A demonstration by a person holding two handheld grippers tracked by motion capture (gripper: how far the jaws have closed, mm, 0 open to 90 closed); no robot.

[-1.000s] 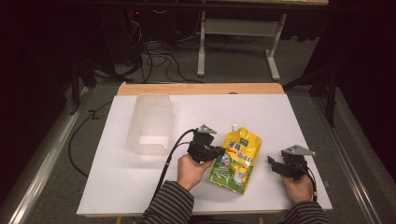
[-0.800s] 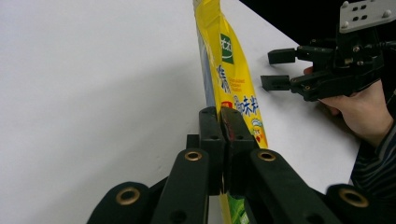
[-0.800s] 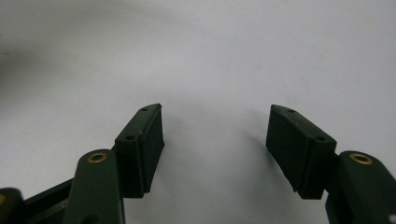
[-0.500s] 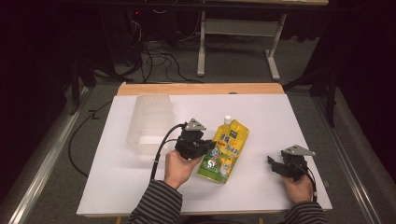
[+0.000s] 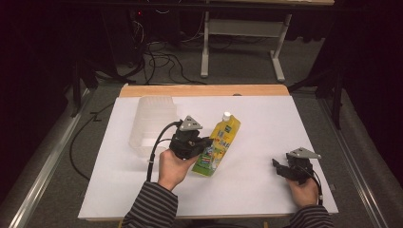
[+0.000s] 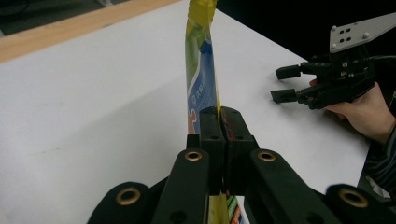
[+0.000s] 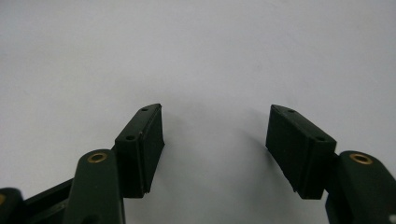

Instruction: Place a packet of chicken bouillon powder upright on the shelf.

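A yellow and green spouted pouch [image 5: 217, 145] with a white cap is held off the white table [image 5: 266, 118] near its middle, tilted with the cap away from me. My left gripper [image 5: 205, 142] is shut on the pouch's left edge; in the left gripper view the jaws are pressed together on the thin pouch [image 6: 200, 79]. My right gripper [image 5: 277, 167] rests near the front right of the table, open with nothing between its jaws. The right gripper view shows the open gripper [image 7: 215, 149] over bare white tabletop. The right gripper [image 6: 286, 84] also appears far off in the left gripper view.
A clear plastic bin [image 5: 151, 124] stands on the table to the left of the pouch. A wooden strip [image 5: 204, 90] runs along the table's far edge. Cables and a desk frame [image 5: 242, 35] lie on the floor beyond.
My left gripper has carried the pouch leftward and away from me, lifting it toward the clear bin. The right gripper has stayed in place.
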